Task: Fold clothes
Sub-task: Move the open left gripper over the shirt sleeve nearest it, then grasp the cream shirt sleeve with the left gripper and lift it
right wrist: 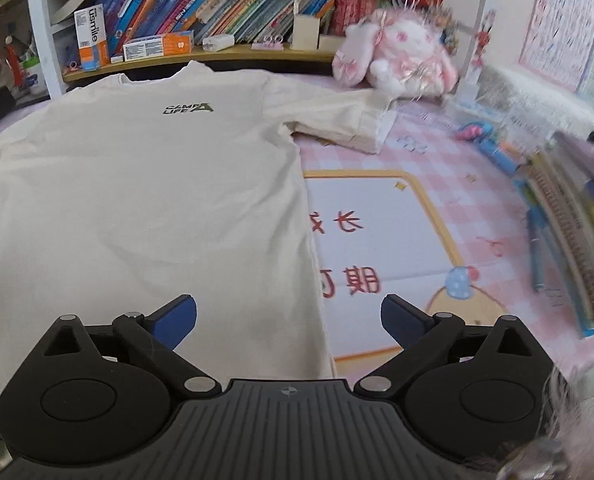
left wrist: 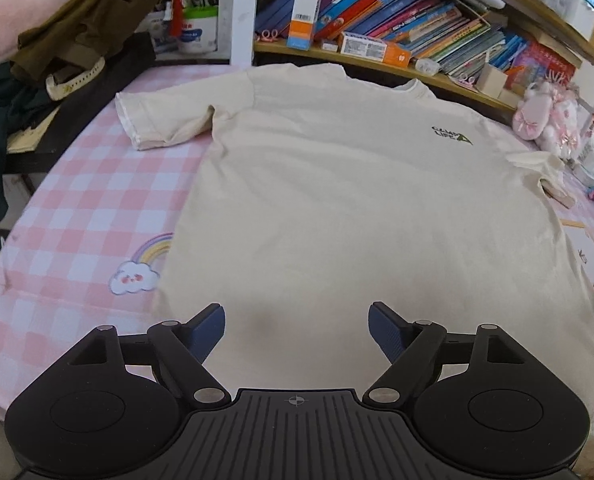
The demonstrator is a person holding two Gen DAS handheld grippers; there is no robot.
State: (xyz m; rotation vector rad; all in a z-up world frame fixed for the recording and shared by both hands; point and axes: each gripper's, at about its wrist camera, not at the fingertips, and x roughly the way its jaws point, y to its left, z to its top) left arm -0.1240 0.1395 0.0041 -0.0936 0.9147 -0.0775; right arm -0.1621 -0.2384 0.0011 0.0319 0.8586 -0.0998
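A cream T-shirt (left wrist: 337, 184) with a small dark chest logo lies spread flat, front up, on a pink checked cloth (left wrist: 77, 200), collar at the far side and both short sleeves out. It also shows in the right wrist view (right wrist: 137, 184). My left gripper (left wrist: 297, 332) is open and empty, above the shirt's near hem. My right gripper (right wrist: 289, 322) is open and empty, over the shirt's near right side edge, its left finger above the shirt and its right finger above the cloth.
A bookshelf (left wrist: 417, 28) full of books runs along the far side. Dark clothes (left wrist: 69, 32) are piled at the far left. A pink plush rabbit (right wrist: 401, 52) sits at the far right. Notebooks and pens (right wrist: 569, 224) lie along the right edge.
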